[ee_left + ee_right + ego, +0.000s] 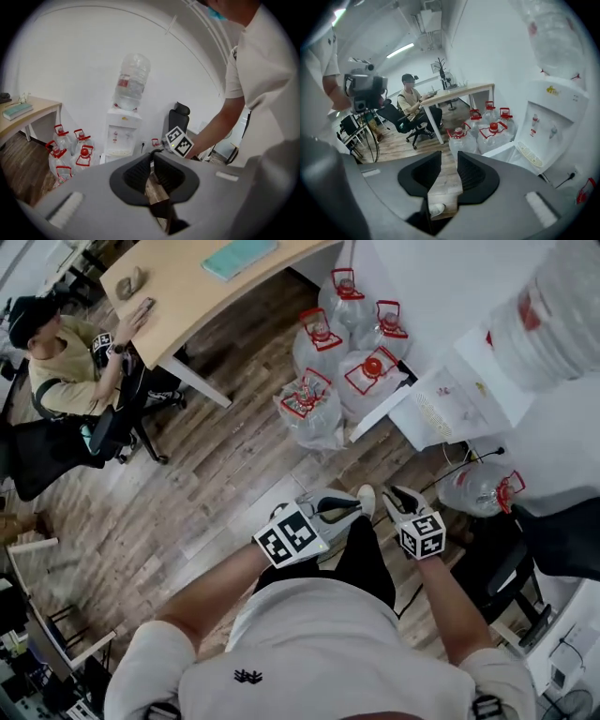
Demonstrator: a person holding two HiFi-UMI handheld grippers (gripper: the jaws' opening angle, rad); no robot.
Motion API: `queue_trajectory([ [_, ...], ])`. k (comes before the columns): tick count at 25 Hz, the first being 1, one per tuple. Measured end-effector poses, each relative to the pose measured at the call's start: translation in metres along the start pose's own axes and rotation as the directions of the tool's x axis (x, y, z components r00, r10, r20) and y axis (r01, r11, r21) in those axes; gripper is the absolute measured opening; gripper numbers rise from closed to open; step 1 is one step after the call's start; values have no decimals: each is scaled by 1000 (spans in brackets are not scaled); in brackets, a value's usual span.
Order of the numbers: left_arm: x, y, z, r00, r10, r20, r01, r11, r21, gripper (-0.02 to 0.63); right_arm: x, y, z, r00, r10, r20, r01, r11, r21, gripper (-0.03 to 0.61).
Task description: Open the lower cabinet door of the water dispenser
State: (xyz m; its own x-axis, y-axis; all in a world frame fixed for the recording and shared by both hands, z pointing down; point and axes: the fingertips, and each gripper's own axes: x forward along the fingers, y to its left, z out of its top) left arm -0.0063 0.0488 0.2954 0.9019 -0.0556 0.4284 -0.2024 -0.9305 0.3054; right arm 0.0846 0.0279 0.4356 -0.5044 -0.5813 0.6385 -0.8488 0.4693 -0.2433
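Lower cabinet door (506, 151): a white panel standing out from the low front of the water dispenser (123, 129). It angles leftward toward the cluster of red-capped water bottles (347, 352) on the wooden floor (234, 493). It reads as open, not flush with the cabinet. The dispenser stands against the white wall at the far right of the scene, with an upturned bottle (132, 79) seated on top.

Left tongs (152, 157): jaws drawn together, tips meeting, nothing between them. Only floor shows through the slit lower down.

Right tongs (449, 157): jaws parted by a moderate gap, nothing between them, floor visible through the gap.

Position: both tongs are held side by side in front of the person's body, on the near side of the dispenser. The door lies beyond them, far and slightly right, and well apart. Neither tongs touches the door or the dispenser.

Surroundings: a black chair (180, 117) stands just right of the dispenser. A wooden bench (216, 287) occupies the far left, with a seated person (56, 343) at its left end.
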Motion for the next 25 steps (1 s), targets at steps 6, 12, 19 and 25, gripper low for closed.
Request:
queue_trajectory([
  [6, -26, -16, 13, 999, -23, -24, 24, 999, 41, 55, -73, 50, 35, 993, -44, 105, 38, 998, 57, 107],
  [12, -38, -32, 20, 999, -36, -27, 38, 996, 82, 57, -127, 76, 50, 978, -113, 175, 111, 994, 23, 107],
  [19, -54, -55, 20, 999, -37, 0, 37, 997, 73, 55, -182, 106, 47, 941, -189, 279, 182, 982, 52, 101],
  [25, -58, -65, 6, 999, -36, -19, 38, 996, 76, 57, -203, 116, 33, 926, -224, 305, 212, 975, 73, 101],
])
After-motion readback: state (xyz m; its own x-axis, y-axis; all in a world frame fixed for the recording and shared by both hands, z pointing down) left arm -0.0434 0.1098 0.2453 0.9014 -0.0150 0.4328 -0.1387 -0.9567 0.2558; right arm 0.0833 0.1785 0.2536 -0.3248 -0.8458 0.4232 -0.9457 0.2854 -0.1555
